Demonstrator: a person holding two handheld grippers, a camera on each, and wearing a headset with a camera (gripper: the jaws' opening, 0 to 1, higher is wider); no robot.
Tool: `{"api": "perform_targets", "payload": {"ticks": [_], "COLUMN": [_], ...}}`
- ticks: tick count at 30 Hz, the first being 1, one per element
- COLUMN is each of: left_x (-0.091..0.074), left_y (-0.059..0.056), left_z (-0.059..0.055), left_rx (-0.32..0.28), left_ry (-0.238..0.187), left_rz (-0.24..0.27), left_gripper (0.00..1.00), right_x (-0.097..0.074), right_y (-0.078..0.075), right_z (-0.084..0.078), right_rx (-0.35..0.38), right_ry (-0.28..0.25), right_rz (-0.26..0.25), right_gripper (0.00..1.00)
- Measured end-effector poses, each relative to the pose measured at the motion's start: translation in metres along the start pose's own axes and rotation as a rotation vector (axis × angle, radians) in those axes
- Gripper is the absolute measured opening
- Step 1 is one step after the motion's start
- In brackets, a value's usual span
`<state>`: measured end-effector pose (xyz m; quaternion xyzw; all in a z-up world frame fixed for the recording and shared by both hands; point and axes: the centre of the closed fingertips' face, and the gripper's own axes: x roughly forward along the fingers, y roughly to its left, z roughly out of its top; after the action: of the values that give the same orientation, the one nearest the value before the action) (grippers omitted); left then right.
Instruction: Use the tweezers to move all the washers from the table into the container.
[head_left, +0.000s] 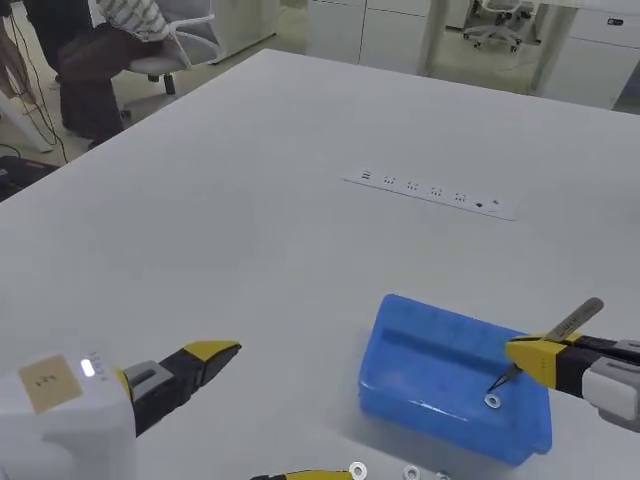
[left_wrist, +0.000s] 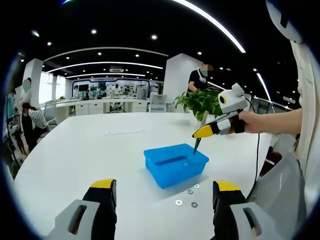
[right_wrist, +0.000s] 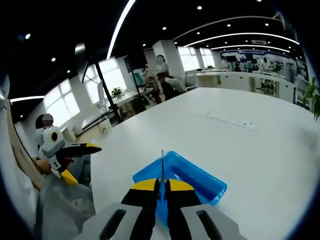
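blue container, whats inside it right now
One washer lies in the blue container, below the tips of the tweezers. The right gripper covers its right edge in the head view, so that bit is unseen.

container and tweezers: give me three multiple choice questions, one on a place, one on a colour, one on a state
1. Where do the tips of the tweezers point?
A) into the container
B) at the socket strip
C) at the chair

2. What colour is the container?
A) red
B) blue
C) green

3. How do the jaws of the left gripper stand?
A) shut on a washer
B) shut on nothing
C) open, wide apart

Answers:
1 A, the tips hang just above a washer lying inside it.
2 B, its walls and floor are blue.
3 C, a wide gap shows between the two yellow-tipped jaws in the left gripper view.
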<state>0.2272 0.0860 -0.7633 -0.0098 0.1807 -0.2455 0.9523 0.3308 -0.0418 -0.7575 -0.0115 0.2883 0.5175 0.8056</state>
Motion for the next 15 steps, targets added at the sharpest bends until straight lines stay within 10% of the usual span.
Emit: {"api": "perform_targets", "payload": {"ticks": [15], "left_x": [0.0], "left_y": [-0.001], "left_z": [-0.001], "left_rx": [0.004], "left_ry": [0.004], "left_rz": [-0.003], "left_gripper": [0.79], "right_x": [0.011], "right_y": [0.034], "right_z": [-0.035], "right_rx": [0.069], "right_ry": [0.033], "right_rz": [0.087], "right_gripper": [0.03]}}
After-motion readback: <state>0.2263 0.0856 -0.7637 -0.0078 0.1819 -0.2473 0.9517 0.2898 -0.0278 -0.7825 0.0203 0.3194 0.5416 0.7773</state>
